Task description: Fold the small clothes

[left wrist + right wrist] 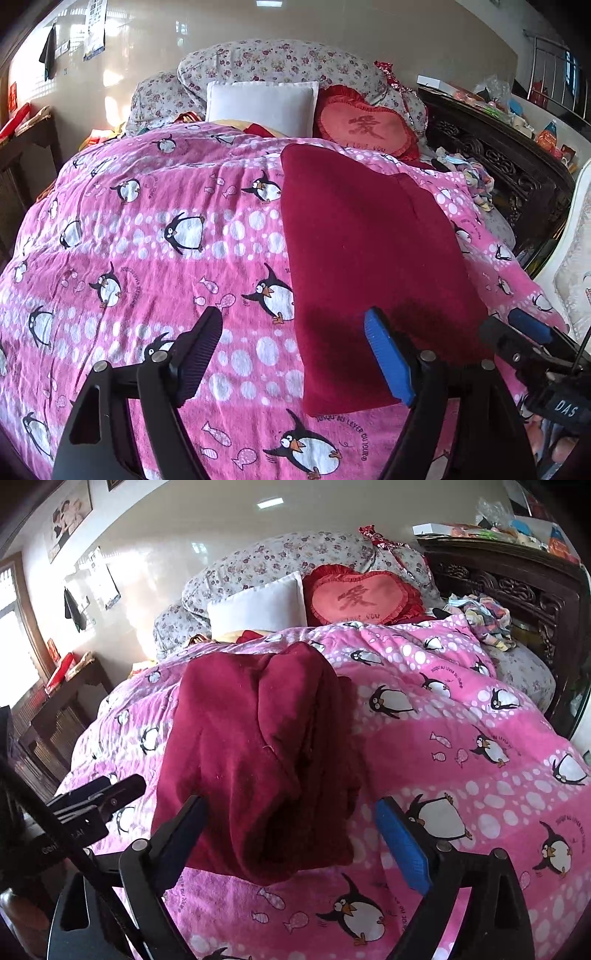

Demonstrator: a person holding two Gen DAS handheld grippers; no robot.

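Pink penguin-print quilt (155, 236) covers bed; beyond its far edge white pillow (260, 107), red heart cushion (364, 123) beside it, floral bedding (273, 61) behind, dark carved headboard (491, 155) at right.

both wrist cams low, close over bed (147, 229), facing headboard; l cam sits left, both share red garment (369, 240) & pillows.

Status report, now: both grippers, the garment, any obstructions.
Left gripper open, empty. Right gripper open, straddling near edge of dark red garment, no grip. Garment folded lengthwise on penguin quilt. Nothing obstructing.
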